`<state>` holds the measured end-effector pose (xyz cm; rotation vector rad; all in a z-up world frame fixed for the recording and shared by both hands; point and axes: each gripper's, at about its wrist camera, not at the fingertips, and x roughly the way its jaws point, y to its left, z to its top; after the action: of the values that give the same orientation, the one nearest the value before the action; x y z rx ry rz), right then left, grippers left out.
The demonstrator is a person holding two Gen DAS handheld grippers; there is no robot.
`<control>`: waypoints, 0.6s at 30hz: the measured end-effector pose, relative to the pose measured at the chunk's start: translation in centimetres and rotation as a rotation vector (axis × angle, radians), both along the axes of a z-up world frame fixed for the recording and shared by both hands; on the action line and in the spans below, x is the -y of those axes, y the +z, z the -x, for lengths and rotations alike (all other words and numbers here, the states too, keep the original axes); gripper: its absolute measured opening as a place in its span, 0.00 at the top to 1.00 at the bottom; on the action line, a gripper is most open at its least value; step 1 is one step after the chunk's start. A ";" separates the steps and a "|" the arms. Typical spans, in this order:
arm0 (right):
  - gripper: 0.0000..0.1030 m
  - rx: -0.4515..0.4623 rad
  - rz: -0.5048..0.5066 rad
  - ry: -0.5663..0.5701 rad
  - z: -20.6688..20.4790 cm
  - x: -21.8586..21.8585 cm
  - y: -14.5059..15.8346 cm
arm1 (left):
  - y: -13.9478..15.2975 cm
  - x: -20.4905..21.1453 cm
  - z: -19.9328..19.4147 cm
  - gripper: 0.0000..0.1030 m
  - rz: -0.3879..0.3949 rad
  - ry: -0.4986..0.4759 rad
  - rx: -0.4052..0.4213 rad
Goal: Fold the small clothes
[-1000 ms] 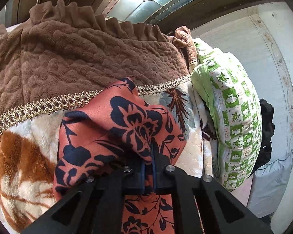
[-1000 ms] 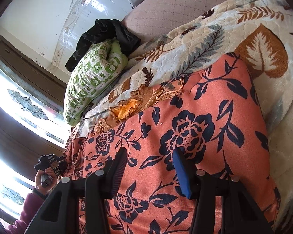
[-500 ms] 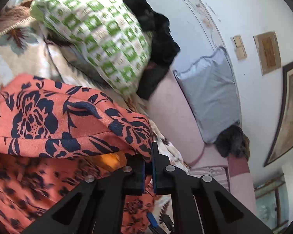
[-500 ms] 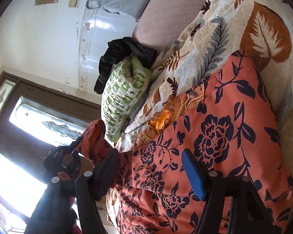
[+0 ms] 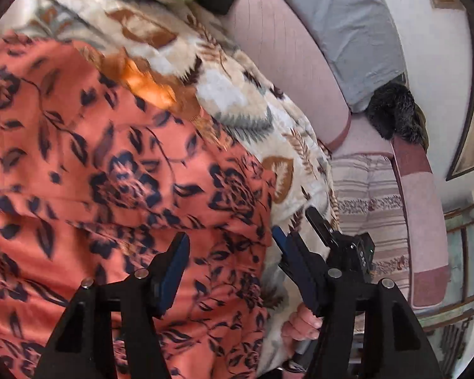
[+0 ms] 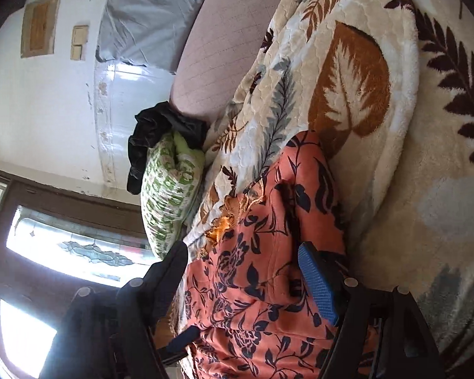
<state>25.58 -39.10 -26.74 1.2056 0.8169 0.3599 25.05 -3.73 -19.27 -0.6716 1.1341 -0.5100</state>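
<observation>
Left wrist: garment under spread left gripper.

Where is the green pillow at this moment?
In the right wrist view the green pillow lies left of centre, under the black cloth and against the leaf blanket, beyond the orange garment.

Black tool frames, blue pads, silver screws.

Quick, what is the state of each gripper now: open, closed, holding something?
Left gripper: open, holding nothing, above the floral garment.
Right gripper: open, holding nothing, over the same garment.
</observation>
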 end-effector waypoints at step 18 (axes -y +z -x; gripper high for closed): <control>0.89 0.182 0.489 -0.061 1.6 -4.1 5.7 | -5.0 -15.5 -1.4 0.38 -0.382 0.420 0.079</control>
<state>23.99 -34.96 -21.09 0.7273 0.6585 0.1986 26.49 11.74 -24.23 -0.5291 0.9466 0.0402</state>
